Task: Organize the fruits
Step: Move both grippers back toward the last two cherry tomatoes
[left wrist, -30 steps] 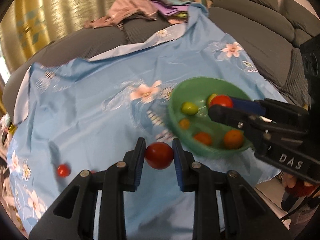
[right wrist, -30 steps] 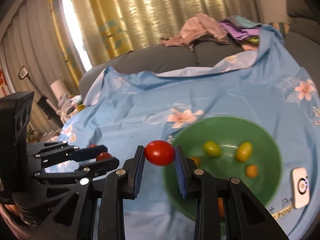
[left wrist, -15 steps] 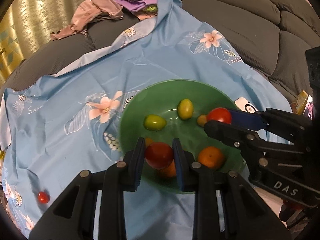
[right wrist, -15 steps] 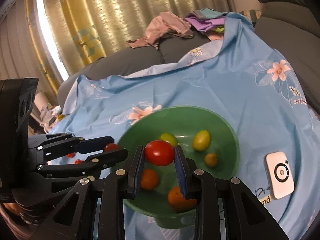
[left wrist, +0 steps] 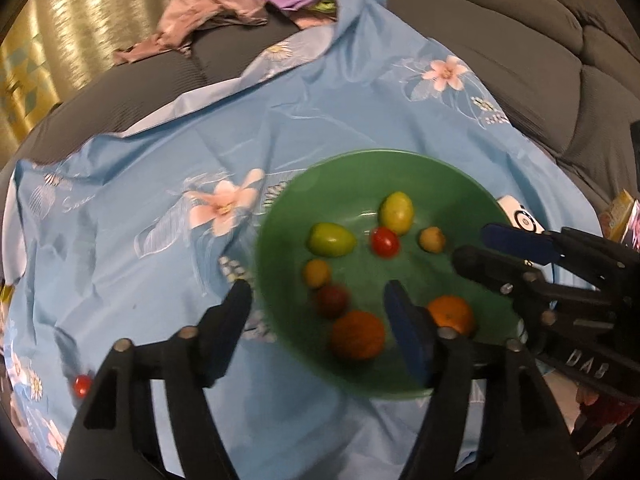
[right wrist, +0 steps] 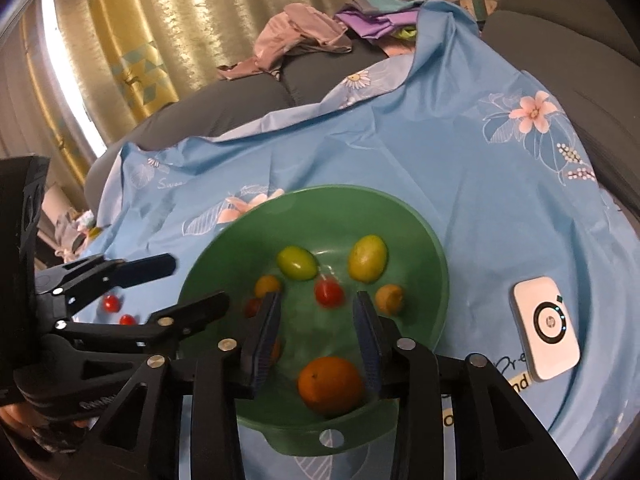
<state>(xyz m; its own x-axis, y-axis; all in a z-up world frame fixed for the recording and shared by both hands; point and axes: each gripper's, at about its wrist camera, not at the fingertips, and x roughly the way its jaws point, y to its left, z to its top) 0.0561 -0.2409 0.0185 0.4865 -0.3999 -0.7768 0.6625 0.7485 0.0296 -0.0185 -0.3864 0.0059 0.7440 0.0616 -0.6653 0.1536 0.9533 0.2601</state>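
Since a second ago: both cherry tomatoes dropped into green bowl | left gripper opening, empty | right gripper opening, empty | one tomato blurred | orange partly behind pads

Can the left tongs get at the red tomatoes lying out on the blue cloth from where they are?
Probably yes. The left tongs are opening over the green bowl with nothing between them, and the nearest red tomato lies bare on the blue cloth beside them, nothing in between.
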